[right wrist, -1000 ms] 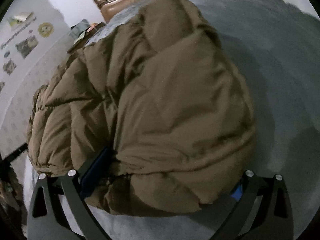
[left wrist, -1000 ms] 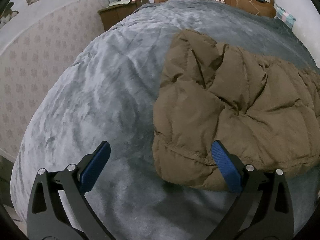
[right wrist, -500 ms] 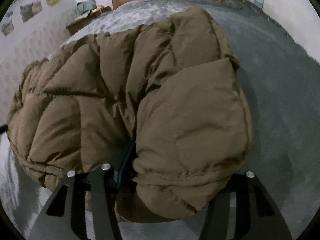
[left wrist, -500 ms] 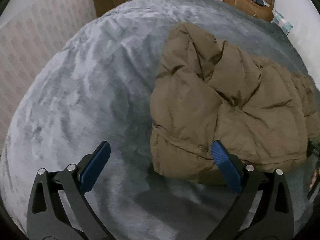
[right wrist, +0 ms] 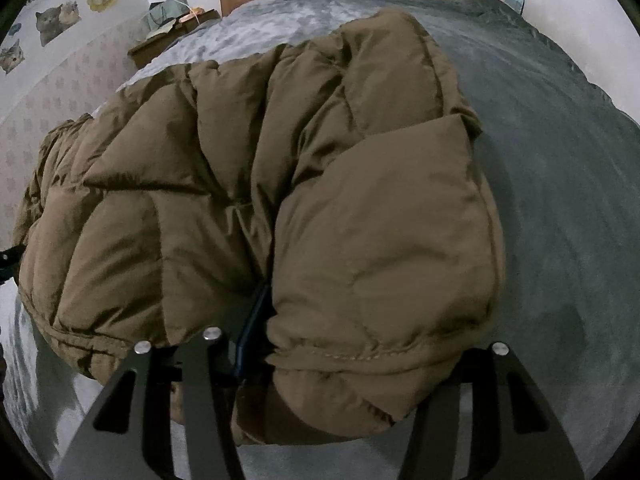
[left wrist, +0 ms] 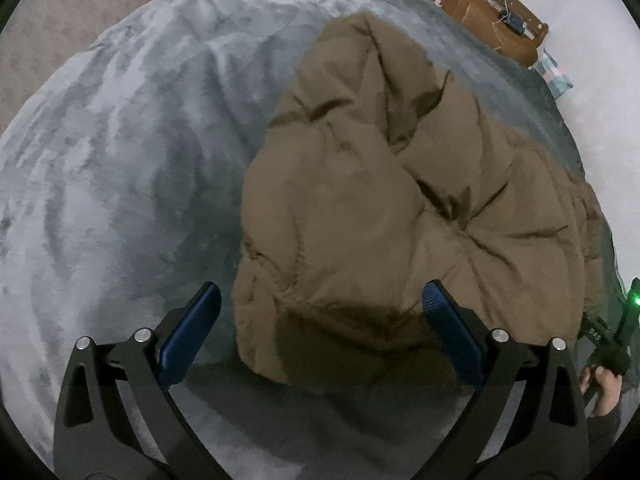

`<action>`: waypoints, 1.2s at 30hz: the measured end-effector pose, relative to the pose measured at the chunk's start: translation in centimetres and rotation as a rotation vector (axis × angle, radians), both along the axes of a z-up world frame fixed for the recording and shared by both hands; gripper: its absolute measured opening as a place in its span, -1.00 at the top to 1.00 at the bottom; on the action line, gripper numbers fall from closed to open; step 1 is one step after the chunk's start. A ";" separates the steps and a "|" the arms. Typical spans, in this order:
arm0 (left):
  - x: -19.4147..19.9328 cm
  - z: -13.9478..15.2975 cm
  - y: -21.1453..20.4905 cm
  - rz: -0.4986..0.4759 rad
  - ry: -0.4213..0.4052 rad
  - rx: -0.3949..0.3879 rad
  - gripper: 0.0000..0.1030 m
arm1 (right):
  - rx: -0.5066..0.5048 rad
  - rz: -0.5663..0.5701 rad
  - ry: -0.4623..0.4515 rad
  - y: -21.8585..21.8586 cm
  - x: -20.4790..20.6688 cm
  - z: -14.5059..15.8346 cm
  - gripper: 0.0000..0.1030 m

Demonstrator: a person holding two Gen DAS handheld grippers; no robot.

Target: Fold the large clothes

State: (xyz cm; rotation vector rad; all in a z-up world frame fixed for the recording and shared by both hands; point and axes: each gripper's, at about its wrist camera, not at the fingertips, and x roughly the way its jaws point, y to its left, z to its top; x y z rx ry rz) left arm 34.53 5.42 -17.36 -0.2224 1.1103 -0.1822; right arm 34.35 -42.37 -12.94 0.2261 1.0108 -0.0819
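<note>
Right gripper [right wrist: 352, 344] clamps the jacket [right wrist: 280, 184] hem while the left gripper [left wrist: 320, 332] gapes empty over its corner, probably needing to close there before folding.

- The left claw [left wrist: 320, 334], at the lower edge of the frame, has matte black arms with cut-out slots, round silver screws, and ribbed blue pads [left wrist: 191, 338].
- The right claw [right wrist: 352, 344] has the same black frame and silver screws.
- A dark sleeve cuff [left wrist: 608, 424] shows lower right.

My left gripper [left wrist: 320, 320]: jaws spread wide, nothing between the pads, angled down over the jacket's [left wrist: 400, 208] near edge. My right gripper [right wrist: 360, 340]: clamped on the jacket's hem.
</note>
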 end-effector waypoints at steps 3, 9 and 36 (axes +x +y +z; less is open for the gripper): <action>0.6 -1.3 -0.4 -0.012 0.016 -0.012 -0.94 | 0.001 -0.003 -0.003 0.0 -0.1 -0.2 -0.04; 1.1 -2.9 -0.5 -0.009 0.026 -0.048 -0.94 | 0.020 -0.017 -0.010 0.0 -0.5 -0.9 -0.06; 3.9 0.5 -10.6 -0.128 -0.053 0.349 0.03 | 0.068 -0.070 -0.020 -0.6 -0.7 -0.7 0.16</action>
